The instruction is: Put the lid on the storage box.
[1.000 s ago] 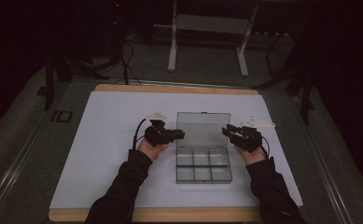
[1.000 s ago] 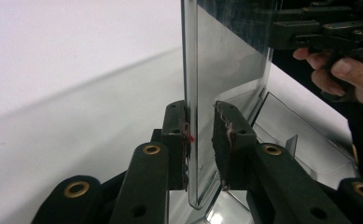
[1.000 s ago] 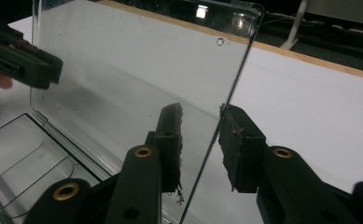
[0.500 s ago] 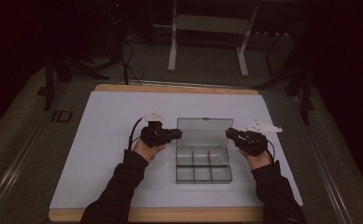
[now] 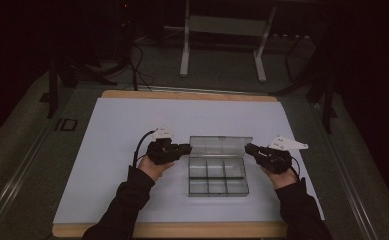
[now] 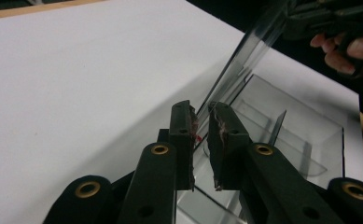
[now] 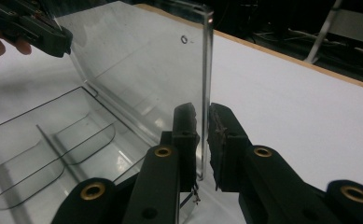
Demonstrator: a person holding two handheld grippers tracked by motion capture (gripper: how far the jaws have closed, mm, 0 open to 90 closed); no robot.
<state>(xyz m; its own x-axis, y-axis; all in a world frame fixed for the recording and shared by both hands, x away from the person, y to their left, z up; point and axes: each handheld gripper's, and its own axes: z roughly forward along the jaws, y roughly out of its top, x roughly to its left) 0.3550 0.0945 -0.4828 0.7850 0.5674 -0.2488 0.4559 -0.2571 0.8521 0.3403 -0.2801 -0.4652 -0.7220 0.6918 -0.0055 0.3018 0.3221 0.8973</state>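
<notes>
The left gripper and right gripper each pinch an end edge of the clear box's raised lid between their jaws, having just closed.

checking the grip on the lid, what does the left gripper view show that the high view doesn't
Left gripper view: the left gripper's black pads close on the edge of the clear plastic hinged lid, seen up close. High view: the whole clear six-compartment organiser box on the white sheet, with the wooden table edge. Both: the raised lid and the right gripper at its other end.
</notes>
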